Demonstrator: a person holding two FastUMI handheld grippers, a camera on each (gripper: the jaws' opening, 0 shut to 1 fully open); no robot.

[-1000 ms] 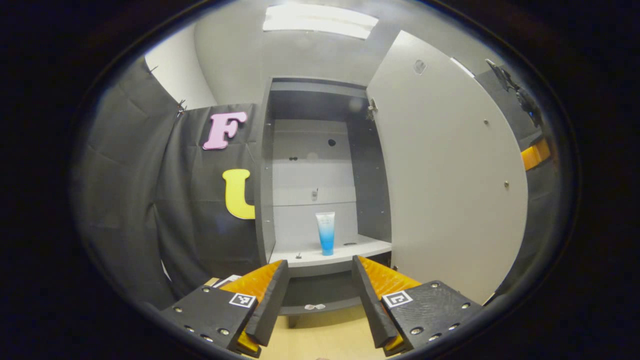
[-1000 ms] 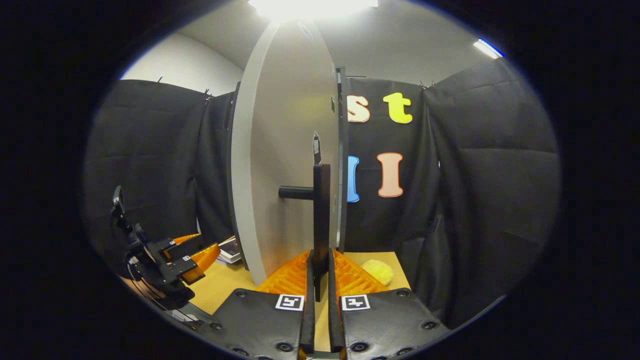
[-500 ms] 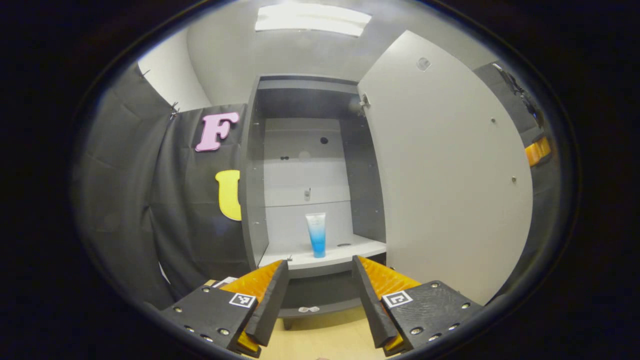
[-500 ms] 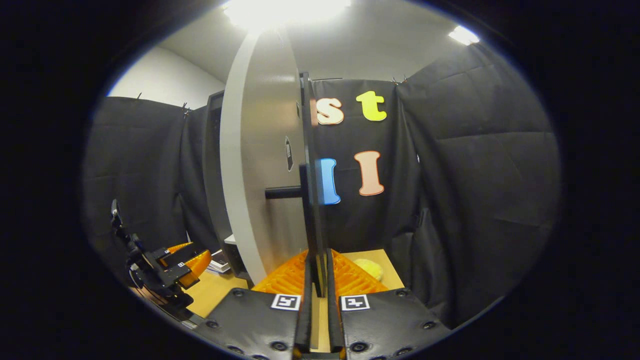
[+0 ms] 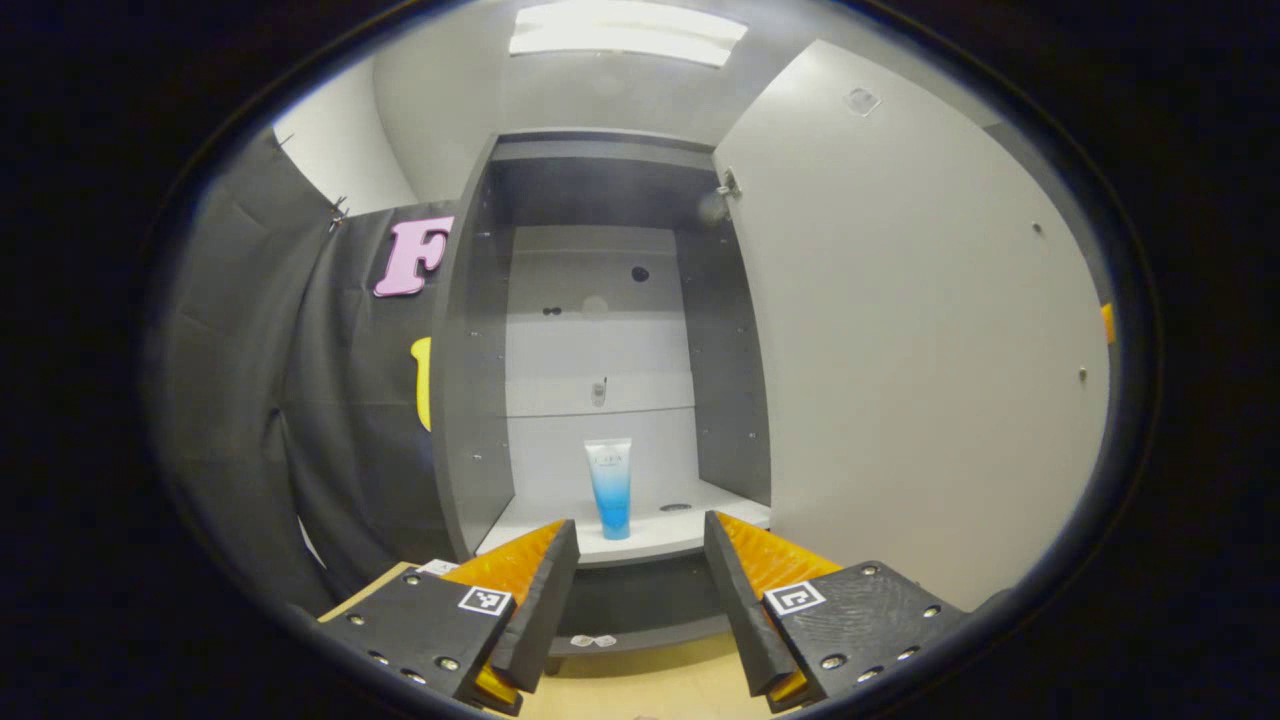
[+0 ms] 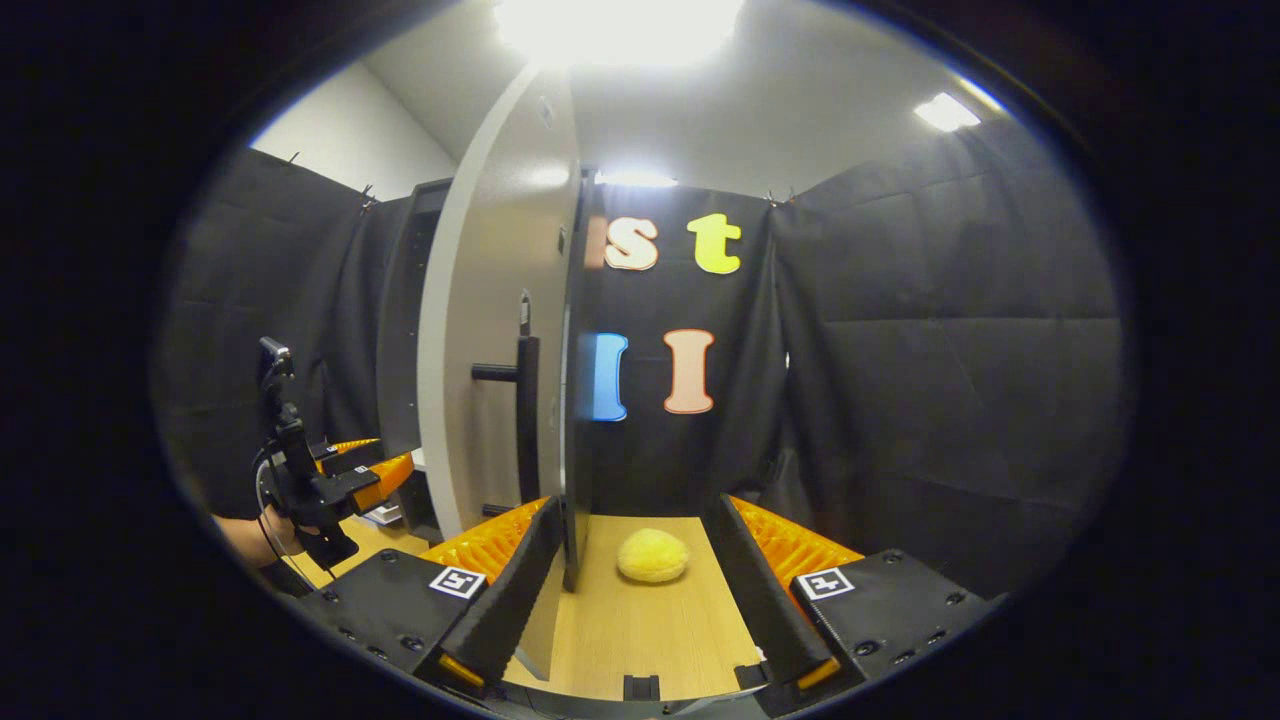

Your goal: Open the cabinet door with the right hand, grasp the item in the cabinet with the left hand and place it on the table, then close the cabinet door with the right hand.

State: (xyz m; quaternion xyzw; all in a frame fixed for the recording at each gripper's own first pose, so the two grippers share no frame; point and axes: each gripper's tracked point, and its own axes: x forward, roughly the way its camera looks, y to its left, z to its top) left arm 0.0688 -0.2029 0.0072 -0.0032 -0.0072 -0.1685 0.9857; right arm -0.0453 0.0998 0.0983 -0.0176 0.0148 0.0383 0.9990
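So the cabinet door [image 5: 900, 330] is swung wide open, standing at the right side of the left gripper view, and in the right gripper view you look at it nearly edge-on, with its dark bar handle [image 6: 527, 418] sticking out on the left face. The right gripper [image 6: 640, 590] has its fingers spread wide and gripping nothing; the door's bottom edge sits just inside the left finger [image 6: 510, 580], and I can't tell if they actually touch. Between those fingers, farther back on the wooden desk [image 6: 650, 640], there's a fuzzy yellow ball [image 6: 652, 556] lying near the desk's far edge by the black cloth wall. The item to grab is a tube of cream or lotion [image 5: 609, 488], white at the top fading to blue at the bottom, standing upright on its cap on the white bottom shelf [image 5: 650, 535] of the grey cabinet [image 5: 470, 380], roughly mid-shelf and close to the front edge. The left gripper [image 5: 640, 580] is pointed straight at the cabinet opening with fingers wide apart and empty, the tube well ahead of them and a bit left of center in the gap. From the right gripper view you can also see that left gripper off at the left with a hand [image 6: 245, 535] holding it, over the desk in front of the cabinet.
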